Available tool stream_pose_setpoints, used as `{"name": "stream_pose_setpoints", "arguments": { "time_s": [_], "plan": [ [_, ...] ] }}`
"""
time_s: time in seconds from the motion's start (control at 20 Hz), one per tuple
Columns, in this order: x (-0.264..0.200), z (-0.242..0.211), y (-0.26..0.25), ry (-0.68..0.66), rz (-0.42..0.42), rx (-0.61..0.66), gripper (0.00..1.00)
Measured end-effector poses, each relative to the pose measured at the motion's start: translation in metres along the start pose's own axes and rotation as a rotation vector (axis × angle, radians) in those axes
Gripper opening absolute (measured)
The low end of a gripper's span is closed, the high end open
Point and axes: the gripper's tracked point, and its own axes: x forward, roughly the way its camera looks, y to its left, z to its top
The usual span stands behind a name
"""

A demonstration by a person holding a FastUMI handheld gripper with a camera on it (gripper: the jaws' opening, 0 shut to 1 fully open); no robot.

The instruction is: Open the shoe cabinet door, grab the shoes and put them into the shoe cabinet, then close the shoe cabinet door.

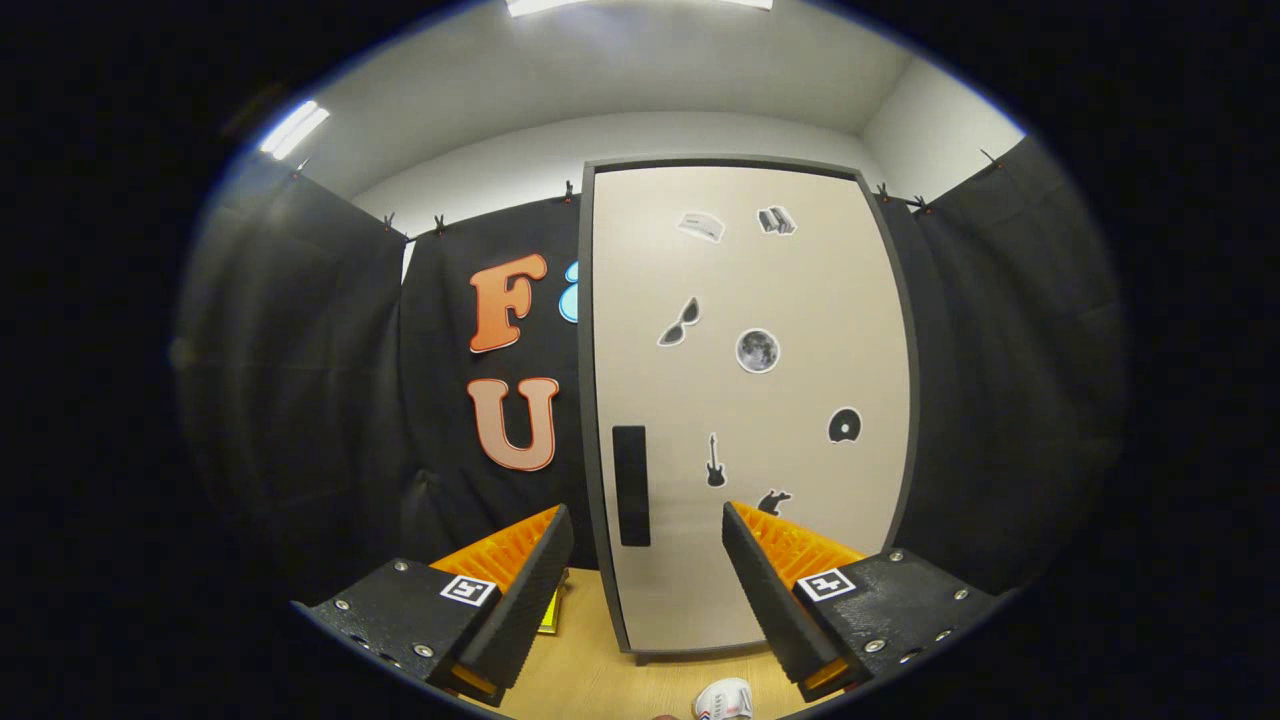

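The shoe cabinet (750, 400) stands upright ahead of me, its beige door closed inside a dark grey frame. A black handle (631, 486) runs vertically near the door's left edge, just beyond and between my fingers. Several small stickers dot the door. My gripper (648, 530) is open, with nothing between its orange-and-black fingers (530, 580). A white shoe (724, 700) with red marks lies on the wooden floor (590, 670) below, between the fingers and close to me; only its tip shows.
Black cloth walls stand to the left and right of the cabinet. A yellow object (551, 612) peeks out on the floor behind the left finger. The cabinet rests on short feet at the floor.
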Motion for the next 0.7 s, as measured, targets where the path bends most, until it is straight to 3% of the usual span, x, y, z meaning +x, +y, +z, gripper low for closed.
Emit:
{"name": "stream_pose_setpoints", "arguments": {
  "time_s": [0.7],
  "plan": [
    [0.107,-0.025,0.029,0.032,-0.025,-0.046,0.94]
  ]
}}
